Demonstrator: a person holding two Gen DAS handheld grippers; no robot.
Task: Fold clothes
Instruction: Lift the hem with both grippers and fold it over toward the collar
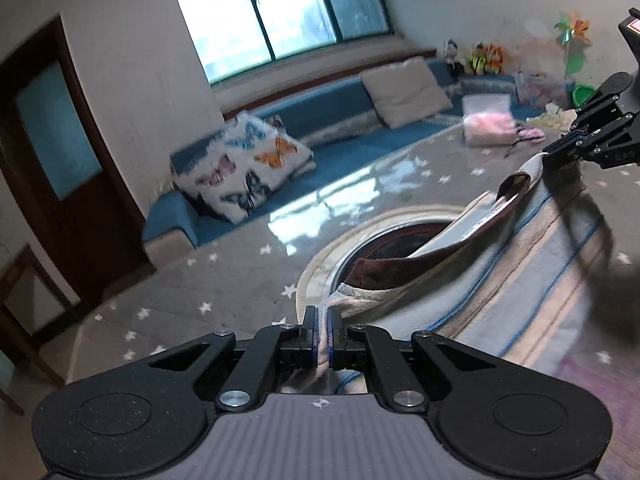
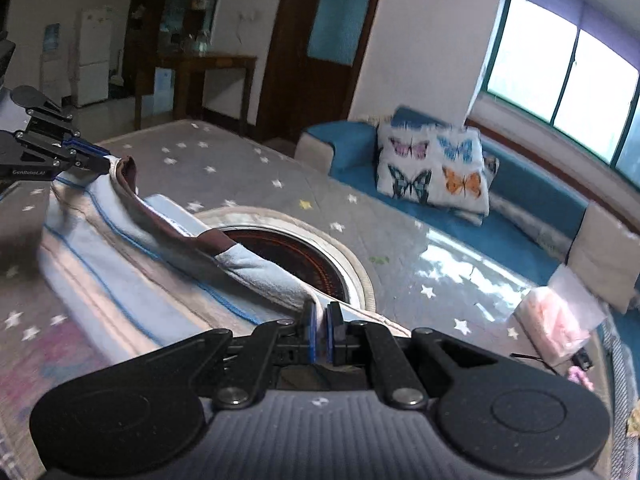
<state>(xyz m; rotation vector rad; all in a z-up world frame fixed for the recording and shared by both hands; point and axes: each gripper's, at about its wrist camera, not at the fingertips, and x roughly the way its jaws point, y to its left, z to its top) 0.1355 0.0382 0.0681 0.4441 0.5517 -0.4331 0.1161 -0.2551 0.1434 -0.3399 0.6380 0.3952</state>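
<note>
A striped garment (image 1: 520, 280), light blue and beige with thin blue lines and a dark brown collar (image 1: 452, 252), hangs stretched between my two grippers above a grey table. My left gripper (image 1: 322, 320) is shut on one shoulder of it. My right gripper (image 2: 322, 316) is shut on the other shoulder; it also shows in the left wrist view (image 1: 560, 156) at the far right. The left gripper shows in the right wrist view (image 2: 96, 162) at the far left, pinching the garment (image 2: 132, 264). The collar (image 2: 168, 220) sags between them.
The table (image 1: 224, 276) has a star-patterned grey cover and a round inset burner (image 2: 304, 256) under the garment. A pink packet (image 2: 560, 320) lies near the table's edge. A blue sofa (image 1: 340, 120) with a butterfly cushion (image 1: 244, 164) stands behind.
</note>
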